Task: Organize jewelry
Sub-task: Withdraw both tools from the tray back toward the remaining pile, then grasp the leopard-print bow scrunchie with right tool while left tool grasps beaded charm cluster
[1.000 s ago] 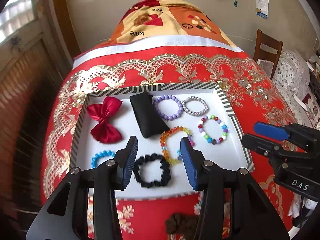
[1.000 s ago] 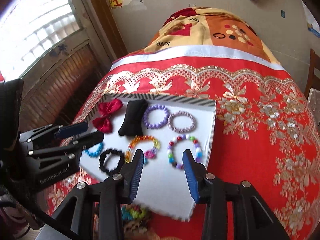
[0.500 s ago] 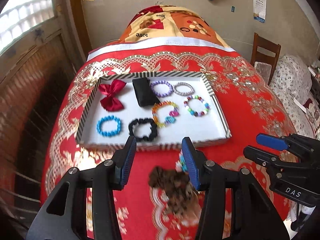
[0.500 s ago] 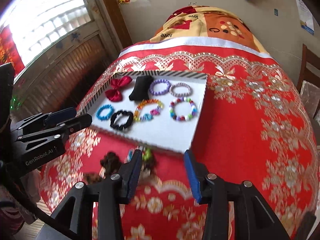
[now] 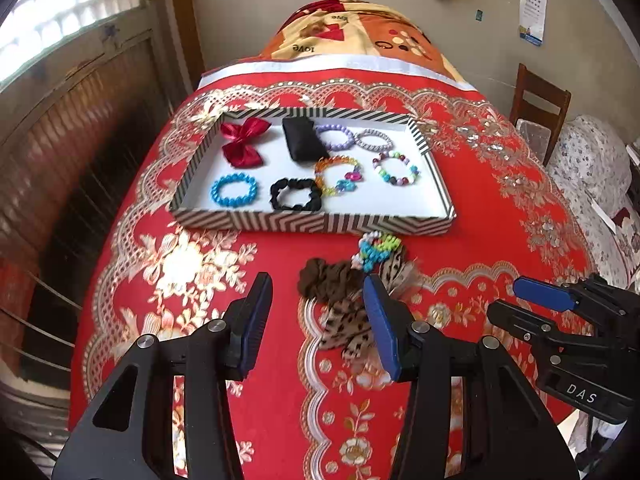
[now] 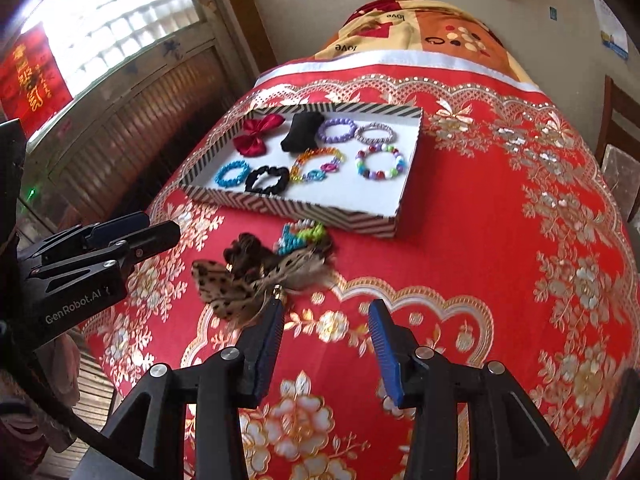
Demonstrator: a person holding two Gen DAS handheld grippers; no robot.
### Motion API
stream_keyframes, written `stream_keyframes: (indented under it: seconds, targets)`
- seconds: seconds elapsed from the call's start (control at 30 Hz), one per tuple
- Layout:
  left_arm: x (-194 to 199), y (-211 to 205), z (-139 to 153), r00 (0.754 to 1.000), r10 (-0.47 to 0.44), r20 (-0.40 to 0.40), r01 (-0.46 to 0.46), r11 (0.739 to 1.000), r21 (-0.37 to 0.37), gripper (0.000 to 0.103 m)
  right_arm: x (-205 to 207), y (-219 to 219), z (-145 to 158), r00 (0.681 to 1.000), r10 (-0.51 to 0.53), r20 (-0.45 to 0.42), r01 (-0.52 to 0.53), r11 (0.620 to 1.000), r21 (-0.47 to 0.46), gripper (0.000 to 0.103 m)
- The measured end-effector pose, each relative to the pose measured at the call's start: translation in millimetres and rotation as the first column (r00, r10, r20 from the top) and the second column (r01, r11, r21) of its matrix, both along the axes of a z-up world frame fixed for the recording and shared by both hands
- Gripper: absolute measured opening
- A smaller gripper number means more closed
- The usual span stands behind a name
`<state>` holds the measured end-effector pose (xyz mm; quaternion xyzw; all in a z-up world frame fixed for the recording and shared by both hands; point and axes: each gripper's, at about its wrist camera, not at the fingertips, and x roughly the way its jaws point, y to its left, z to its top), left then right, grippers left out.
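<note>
A striped tray (image 5: 312, 222) (image 6: 304, 210) on the red bedspread holds a red bow (image 5: 242, 142), a black pouch (image 5: 301, 144), several bead bracelets and a black scrunchie (image 5: 295, 195). In front of the tray lies a loose pile: a brown scrunchie (image 5: 326, 280), a leopard-print bow (image 6: 224, 290) and a bright bead bracelet (image 5: 376, 249) (image 6: 302, 236). My left gripper (image 5: 318, 306) is open and empty, just short of the pile. My right gripper (image 6: 326, 326) is open and empty, to the pile's right.
A wooden slatted wall and window stand at the left (image 5: 72, 92). A wooden chair (image 5: 540, 108) and a flowered cushion (image 5: 588, 164) stand to the right of the bed. A patterned blanket (image 5: 360, 36) lies beyond the tray.
Both grippers have pulled back from above the tray toward the near edge of the bed. The loose pile in front of the tray has come into view. Both stay open.
</note>
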<state>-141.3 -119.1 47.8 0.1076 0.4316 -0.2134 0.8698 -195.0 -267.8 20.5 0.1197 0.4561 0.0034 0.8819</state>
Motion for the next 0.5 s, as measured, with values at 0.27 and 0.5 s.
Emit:
stream_keyframes:
  seconds: [0.27,0.5]
  targets:
    - [-8,17,-10,0.999,0.041,-0.018,-0.041,0.999,0.009,0.047,-5,9,-11,1.0,0.014,-0.02,-0.014,1.0,0.017,0.042]
    - [-7,39,-24,0.995,0.08,-0.063,-0.081,0.997,-0.01,0.047,-1,20,-21,0.998,0.035,-0.043,-0.033,0.999,0.031,0.044]
